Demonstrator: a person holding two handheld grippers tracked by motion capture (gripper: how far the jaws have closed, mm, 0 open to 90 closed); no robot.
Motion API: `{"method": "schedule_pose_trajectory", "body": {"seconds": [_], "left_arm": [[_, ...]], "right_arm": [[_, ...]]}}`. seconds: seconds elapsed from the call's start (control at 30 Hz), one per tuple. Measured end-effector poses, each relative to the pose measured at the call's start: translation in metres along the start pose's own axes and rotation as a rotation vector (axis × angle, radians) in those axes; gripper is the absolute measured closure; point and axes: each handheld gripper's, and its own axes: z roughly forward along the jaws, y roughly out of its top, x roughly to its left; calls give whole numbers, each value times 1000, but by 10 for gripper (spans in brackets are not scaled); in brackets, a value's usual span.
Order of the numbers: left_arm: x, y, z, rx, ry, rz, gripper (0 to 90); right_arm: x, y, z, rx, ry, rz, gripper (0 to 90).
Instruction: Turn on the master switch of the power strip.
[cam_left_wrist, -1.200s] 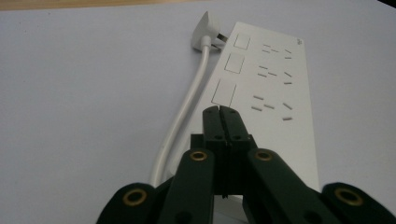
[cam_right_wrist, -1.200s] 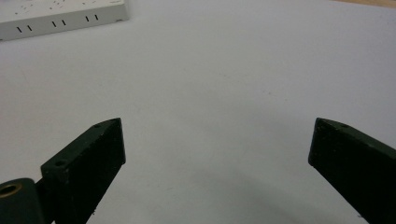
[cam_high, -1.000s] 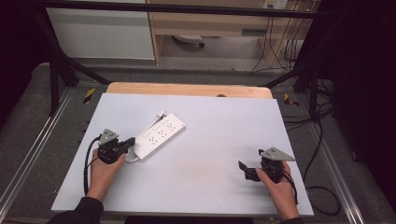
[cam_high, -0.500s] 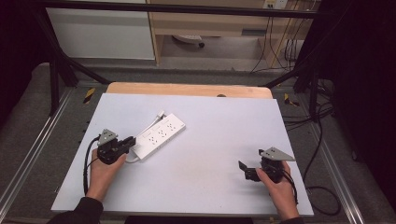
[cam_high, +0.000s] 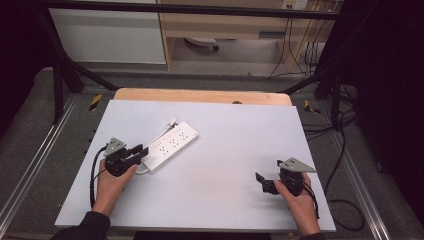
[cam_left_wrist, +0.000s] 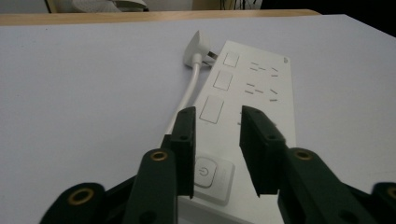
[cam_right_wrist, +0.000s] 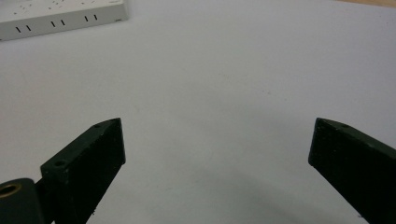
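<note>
A white power strip (cam_high: 172, 145) lies slantwise on the table's left half, with its white plug (cam_left_wrist: 196, 44) and cord (cam_left_wrist: 187, 93) alongside it. My left gripper (cam_high: 140, 150) hovers at the strip's near end, above the power button (cam_left_wrist: 205, 171). Its jaws have just been opening and stand a little apart. Nothing is pinched between them; the strip (cam_left_wrist: 261, 88) shows below through the gap. My right gripper (cam_high: 261, 181) rests near the front right of the table, open wide and empty, pointing left. In the right gripper view (cam_right_wrist: 217, 126) the strip (cam_right_wrist: 60, 14) lies far off.
The pale grey tabletop (cam_high: 235, 130) has a wooden strip (cam_high: 200, 96) along its far edge. Black frame posts (cam_high: 60, 75) and trailing cables (cam_high: 345, 150) stand beside the table. A white cabinet (cam_high: 107, 35) is behind.
The left gripper's jaws have parted a little over the strip's near end. Both hands and the power strip stay where they were.
</note>
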Motion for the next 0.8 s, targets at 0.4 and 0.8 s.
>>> {"method": "schedule_pose_trajectory", "body": {"seconds": [0.4,0.8], "left_arm": [[-4,4,-1,-37,10,-23,317],[-9,9,-5,-52,8,-34,80]], "right_arm": [[0,0,0,0,1,-3,42],[0,0,0,0,2,-2,40]]}}
